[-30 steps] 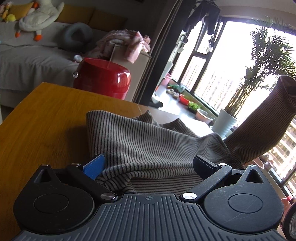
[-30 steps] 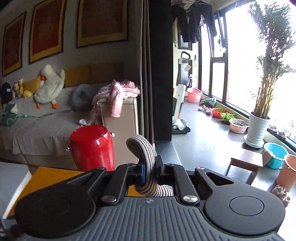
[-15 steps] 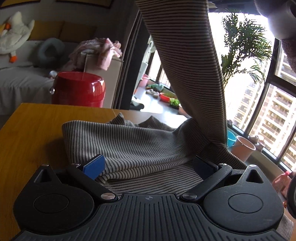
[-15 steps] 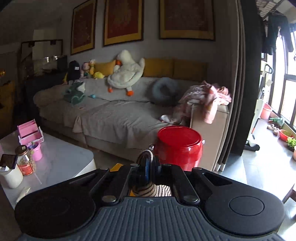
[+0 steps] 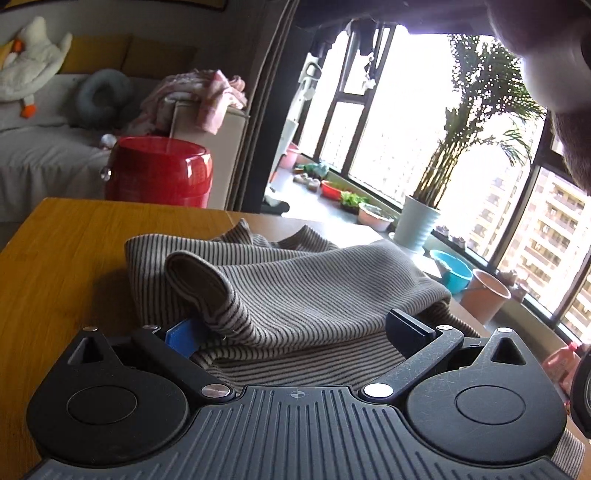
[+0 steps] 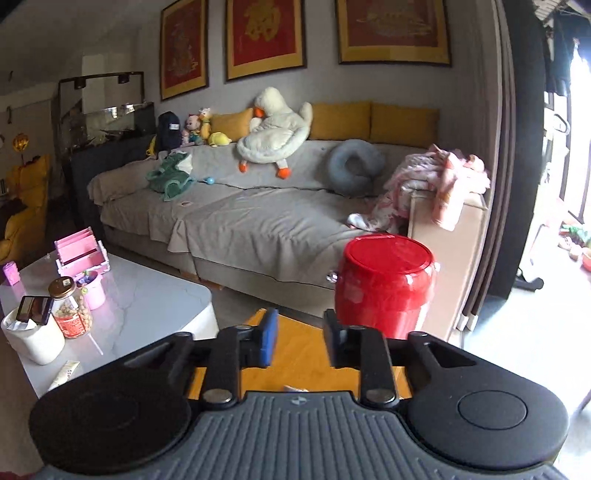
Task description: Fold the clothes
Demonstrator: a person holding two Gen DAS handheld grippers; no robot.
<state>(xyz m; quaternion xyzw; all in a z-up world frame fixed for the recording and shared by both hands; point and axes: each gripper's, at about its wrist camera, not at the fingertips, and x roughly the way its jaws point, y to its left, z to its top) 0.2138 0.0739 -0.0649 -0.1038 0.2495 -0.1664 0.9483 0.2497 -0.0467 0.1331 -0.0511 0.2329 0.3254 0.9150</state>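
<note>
The striped sweater (image 5: 295, 291) lies on the wooden table (image 5: 74, 251) just ahead of the left gripper (image 5: 295, 332), its sleeve folded across; a red bin (image 5: 159, 171) stands beyond the table.

Bare wood lies open on the desk (image 5: 74, 243) to the left of the striped garment (image 5: 295, 288), which heaps across the middle and blocks the way ahead of the left hand-held gripper (image 5: 295, 332); a red bin (image 5: 159, 170) stands beyond the far edge, a sofa (image 6: 258, 221) behind it

No legible text.
The gold characters in the framed pictures (image 6: 265, 35) on the far wall are too blurred to read.
</note>
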